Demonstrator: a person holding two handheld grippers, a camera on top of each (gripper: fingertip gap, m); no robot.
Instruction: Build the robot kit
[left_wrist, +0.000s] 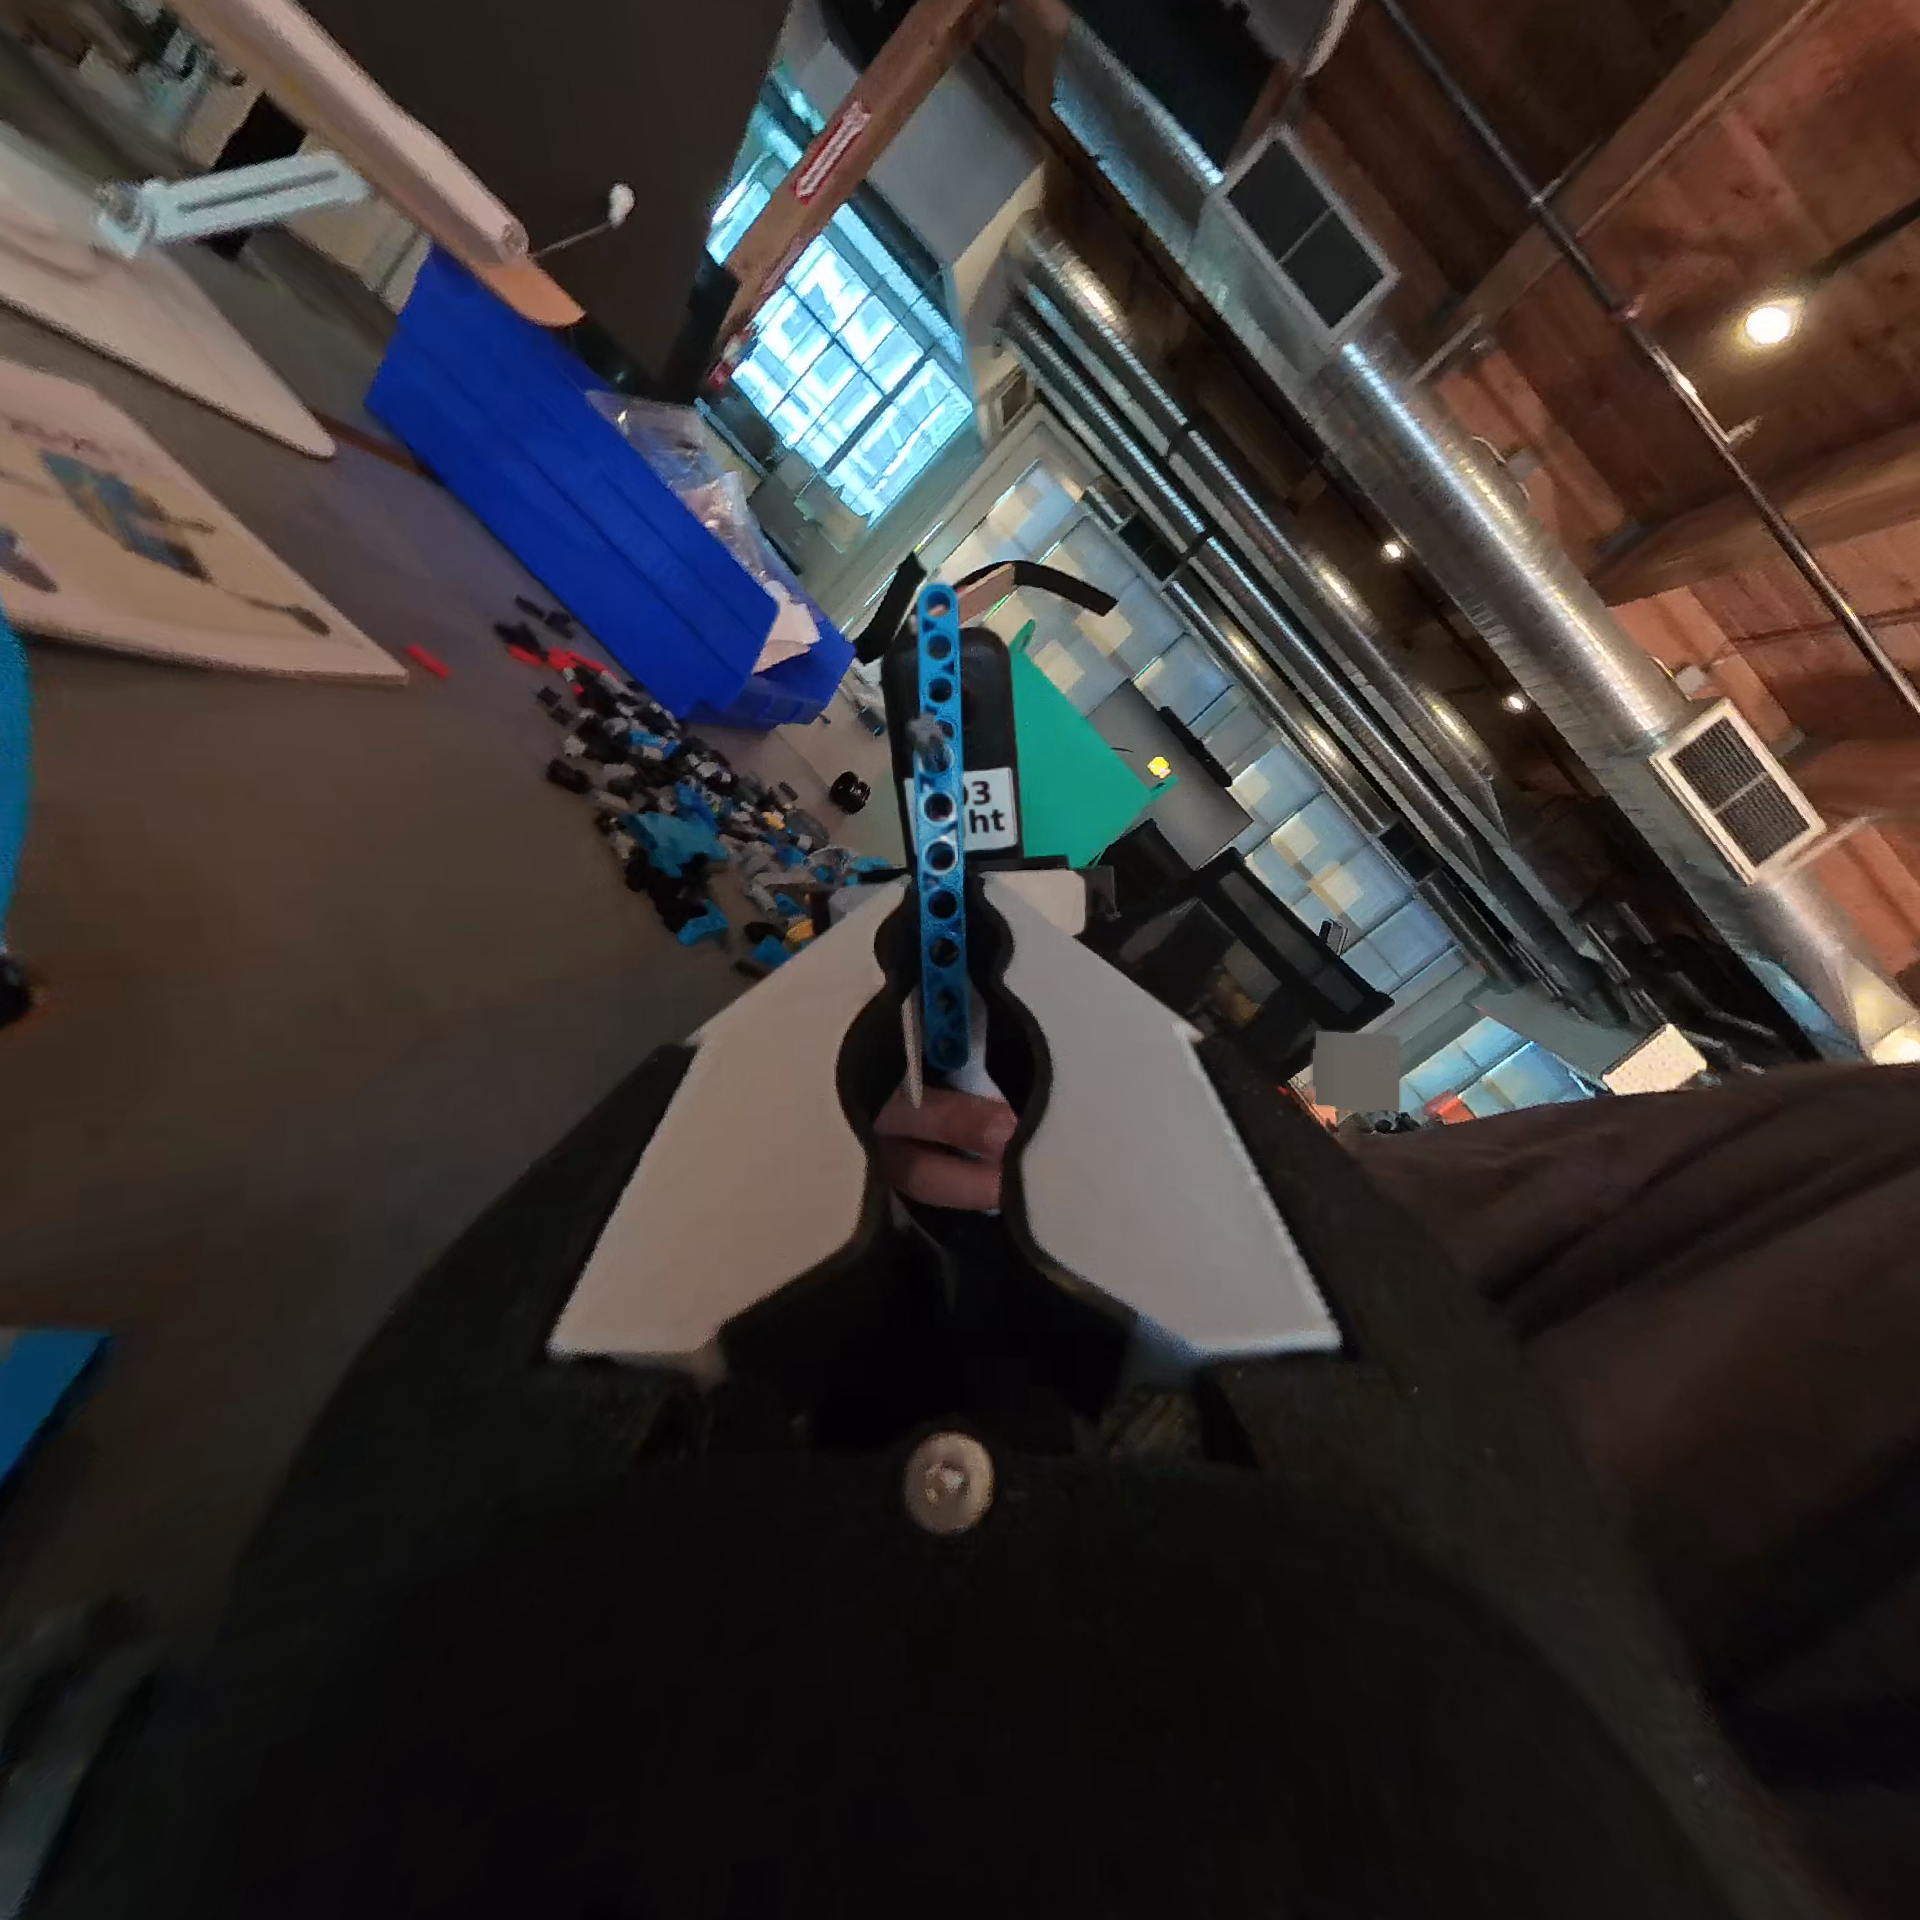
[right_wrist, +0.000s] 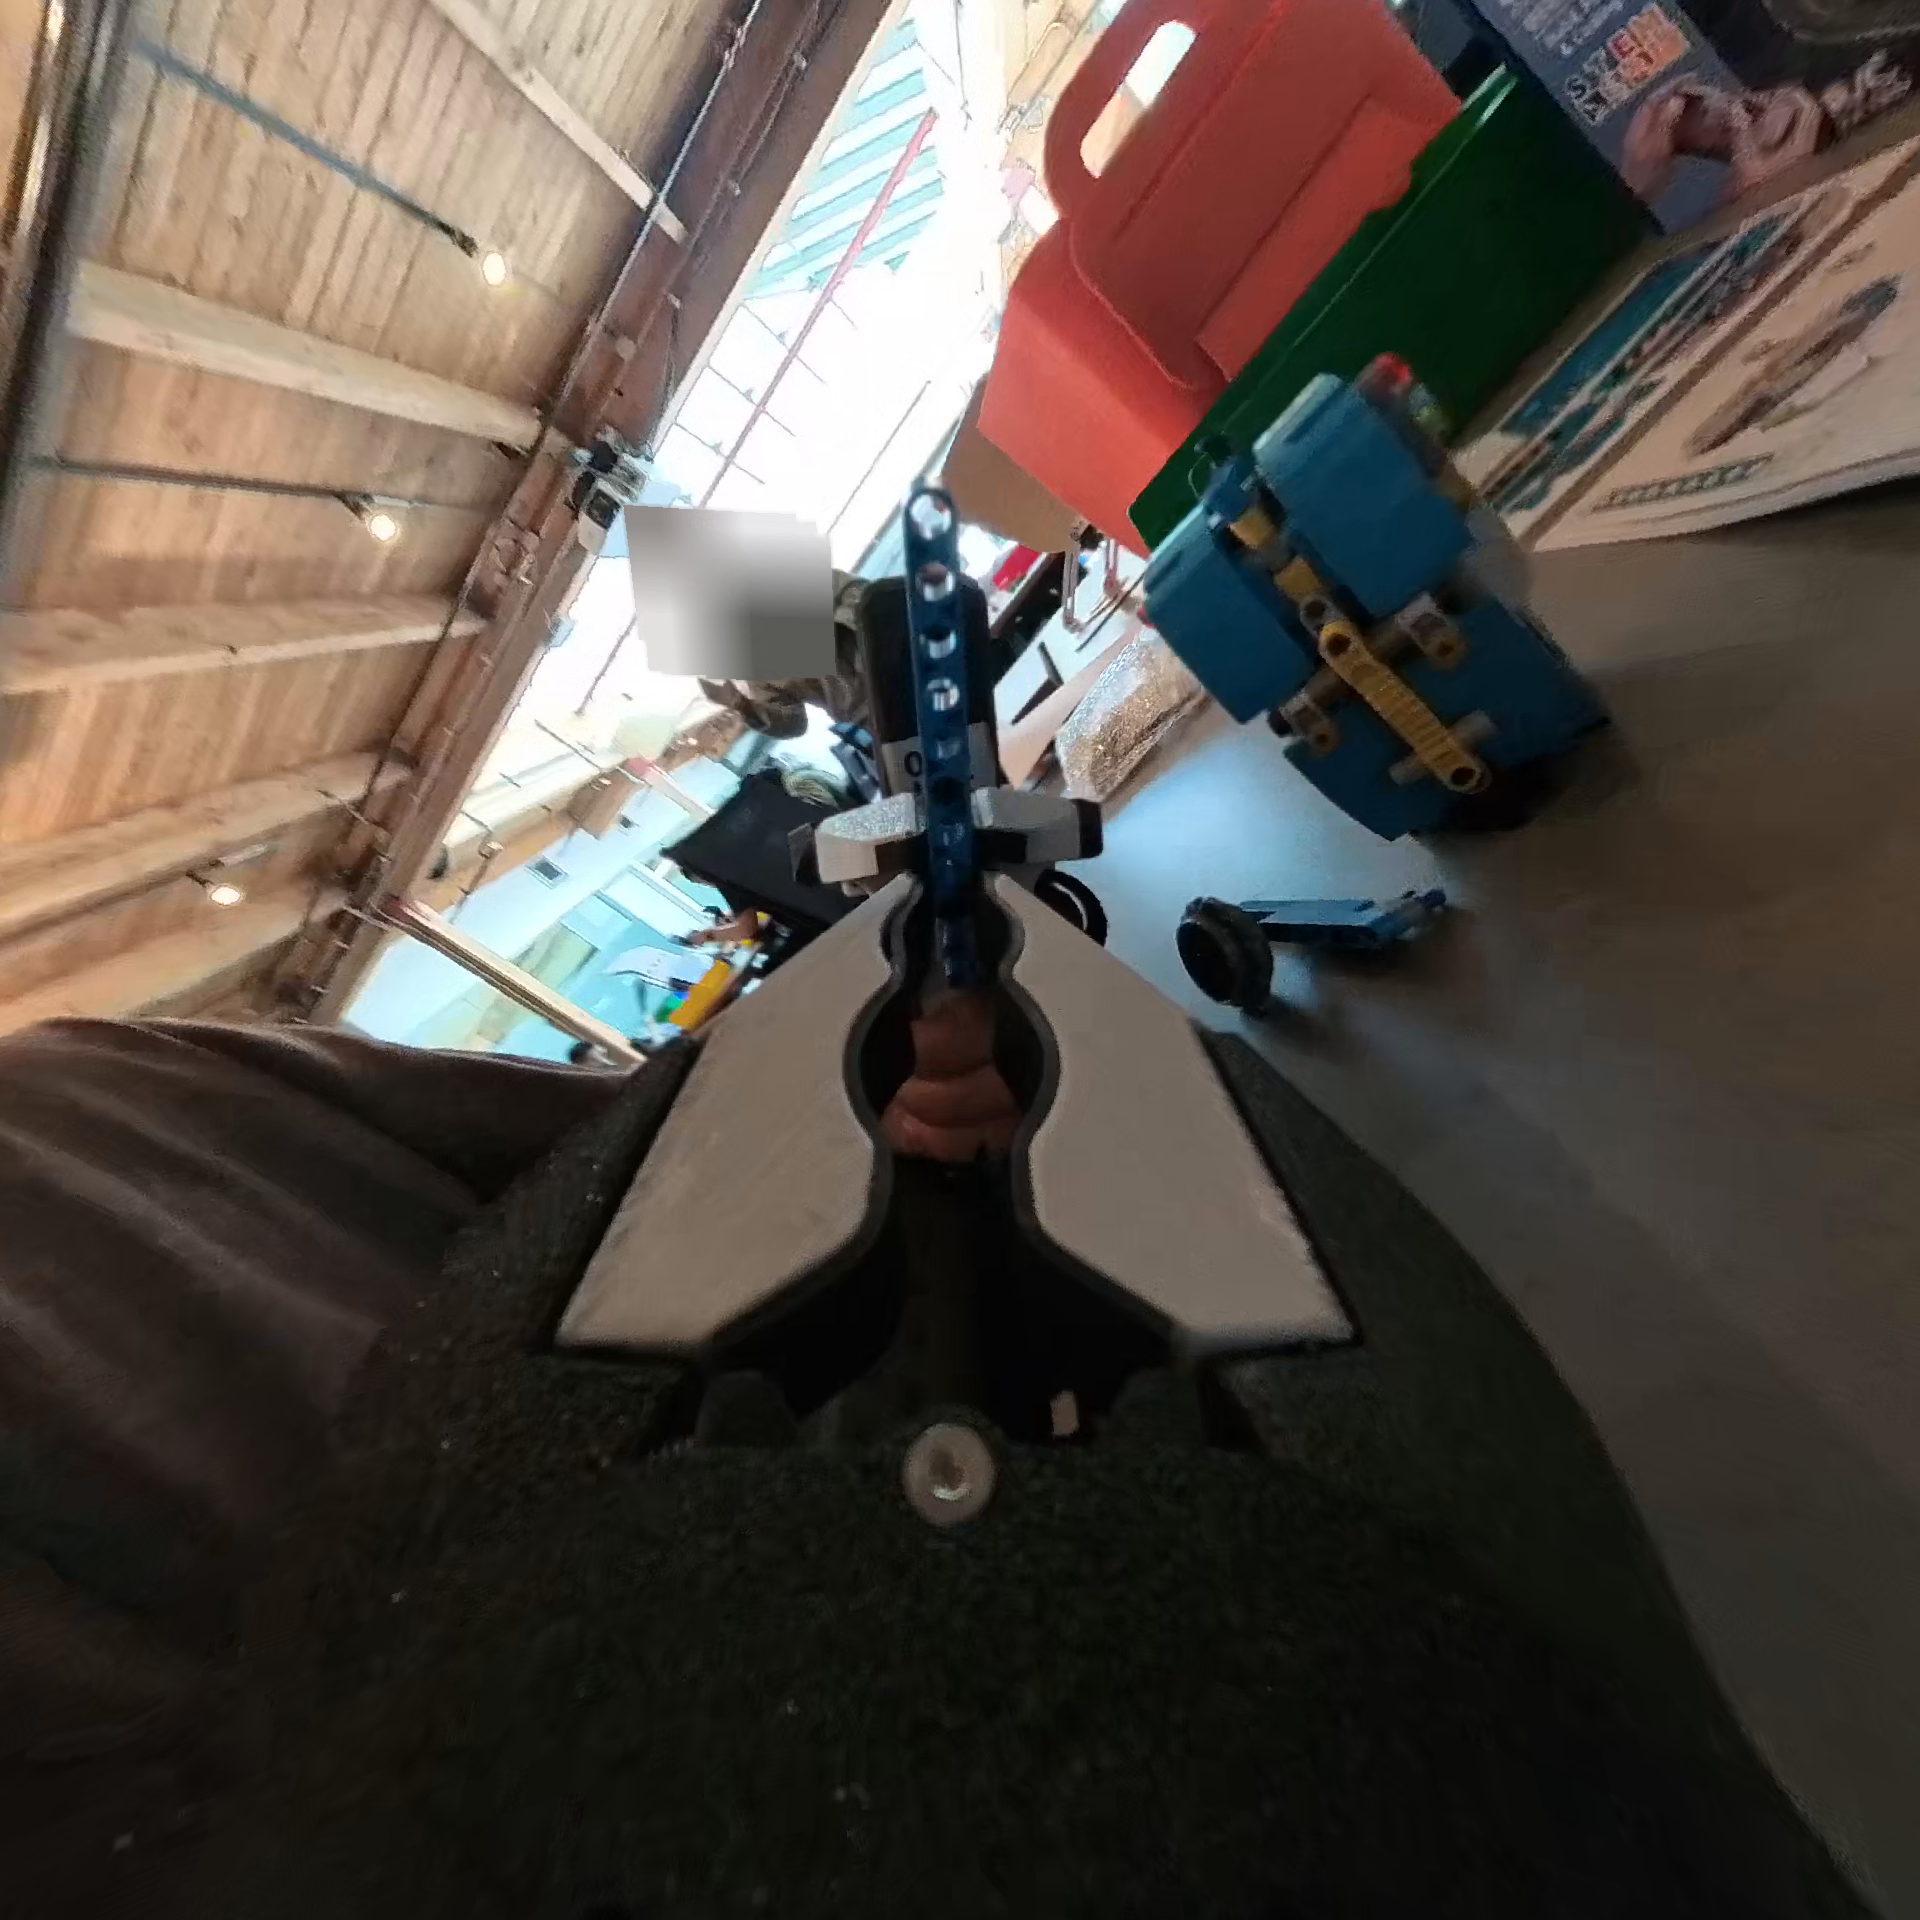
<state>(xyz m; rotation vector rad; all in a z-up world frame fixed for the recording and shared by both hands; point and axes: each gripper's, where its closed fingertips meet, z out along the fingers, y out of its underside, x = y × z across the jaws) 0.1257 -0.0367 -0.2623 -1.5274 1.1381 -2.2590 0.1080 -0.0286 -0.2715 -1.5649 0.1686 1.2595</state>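
A long blue brick beam with a row of holes (left_wrist: 940, 914) stands between my left gripper's (left_wrist: 940, 904) white fingers (left_wrist: 790, 1091), which are shut on it. A small grey pin (left_wrist: 928, 732) sticks out of the beam higher up. My right gripper (right_wrist: 948, 899) faces the left one and is shut on the same beam (right_wrist: 940, 727). The left gripper's white fingertips (right_wrist: 862, 847) clamp the beam just beyond the right one's tips. The right gripper's black body (left_wrist: 977, 686) shows behind the beam in the left wrist view. Both are raised above the grey table (left_wrist: 312, 987).
A pile of small blue, black and grey bricks (left_wrist: 675, 810) and a black wheel (left_wrist: 852, 792) lie by a blue bin (left_wrist: 582, 499) and printed sheets (left_wrist: 156, 561). A blue brick model (right_wrist: 1351, 613), a wheel on a blue piece (right_wrist: 1247, 945), a red carrier (right_wrist: 1195, 260) and a green bin (right_wrist: 1403, 291) stand right. My left and right fingertips are right by each other.
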